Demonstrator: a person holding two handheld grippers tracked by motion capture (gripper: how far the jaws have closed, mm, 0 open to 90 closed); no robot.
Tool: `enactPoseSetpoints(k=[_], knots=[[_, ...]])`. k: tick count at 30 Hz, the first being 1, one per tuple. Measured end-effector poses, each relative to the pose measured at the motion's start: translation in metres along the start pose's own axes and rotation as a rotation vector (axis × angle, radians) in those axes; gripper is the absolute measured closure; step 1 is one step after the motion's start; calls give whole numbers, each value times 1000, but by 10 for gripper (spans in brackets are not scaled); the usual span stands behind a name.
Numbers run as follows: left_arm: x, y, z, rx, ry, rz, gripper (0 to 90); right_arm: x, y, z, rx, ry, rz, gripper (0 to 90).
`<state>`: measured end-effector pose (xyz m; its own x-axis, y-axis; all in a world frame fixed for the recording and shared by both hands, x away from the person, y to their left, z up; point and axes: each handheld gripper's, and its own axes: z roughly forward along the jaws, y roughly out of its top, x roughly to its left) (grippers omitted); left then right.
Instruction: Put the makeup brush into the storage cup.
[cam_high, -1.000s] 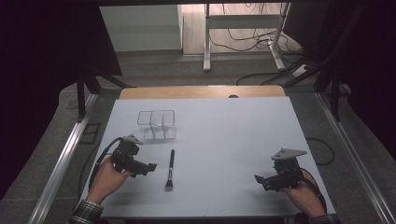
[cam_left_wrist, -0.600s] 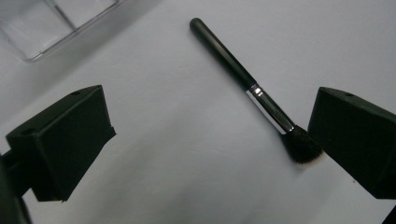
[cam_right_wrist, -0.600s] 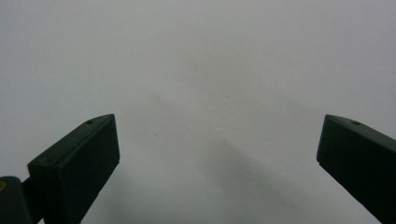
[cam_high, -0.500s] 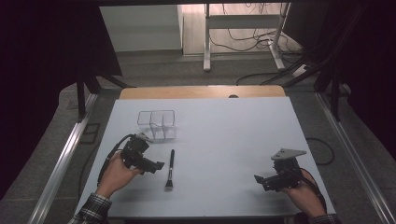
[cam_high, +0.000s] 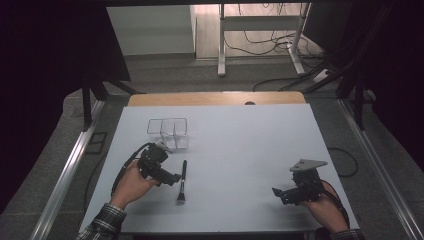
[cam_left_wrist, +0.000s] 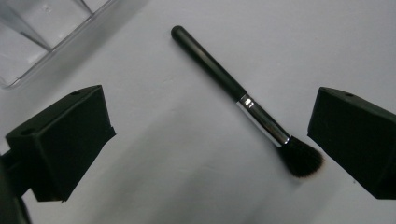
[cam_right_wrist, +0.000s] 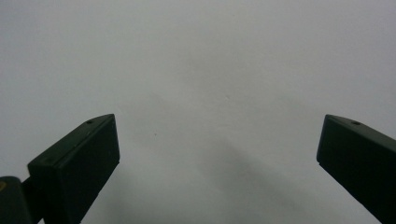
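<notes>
A black makeup brush (cam_high: 182, 181) with a silver ferrule lies flat on the white table, bristles toward the near edge. In the left gripper view the brush (cam_left_wrist: 243, 95) runs diagonally between the wide-apart jaws, its bristle end close to the right jaw. My left gripper (cam_high: 172, 178) is open, just left of the brush and touching nothing. My right gripper (cam_high: 278, 192) is open over bare table at the near right, with nothing between its jaws (cam_right_wrist: 210, 158).
A clear plastic organizer (cam_high: 168, 132) with compartments stands behind the brush, and its corner (cam_left_wrist: 42, 32) shows at the upper left of the left gripper view. The white table (cam_high: 240, 145) ends at a wooden strip at the far side. Metal rails flank both sides.
My left gripper has moved right and slightly forward, closing in on the brush. The right gripper and the brush have stayed where they were.
</notes>
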<state>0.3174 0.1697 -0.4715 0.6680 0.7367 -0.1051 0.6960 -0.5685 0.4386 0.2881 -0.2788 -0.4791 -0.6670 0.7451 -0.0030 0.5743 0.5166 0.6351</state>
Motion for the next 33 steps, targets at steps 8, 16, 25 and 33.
enactPoseSetpoints(k=[8, 16, 25, 33], knots=[[-7, 12, 5, 41, 12, 35, 2, 0, 0, 0, 2, 2, 0, 0], [-13, 26, 11, 99, 62, 69, 1, 1, 0, 2, 18, 3, -4, 0], [-14, 25, 28, 146, 47, 60, 3, 1, -1, 3, 26, 7, 7, 0], [-14, 17, 43, 177, 34, 29, 17, 0, -1, 4, 34, 10, 8, 0]])
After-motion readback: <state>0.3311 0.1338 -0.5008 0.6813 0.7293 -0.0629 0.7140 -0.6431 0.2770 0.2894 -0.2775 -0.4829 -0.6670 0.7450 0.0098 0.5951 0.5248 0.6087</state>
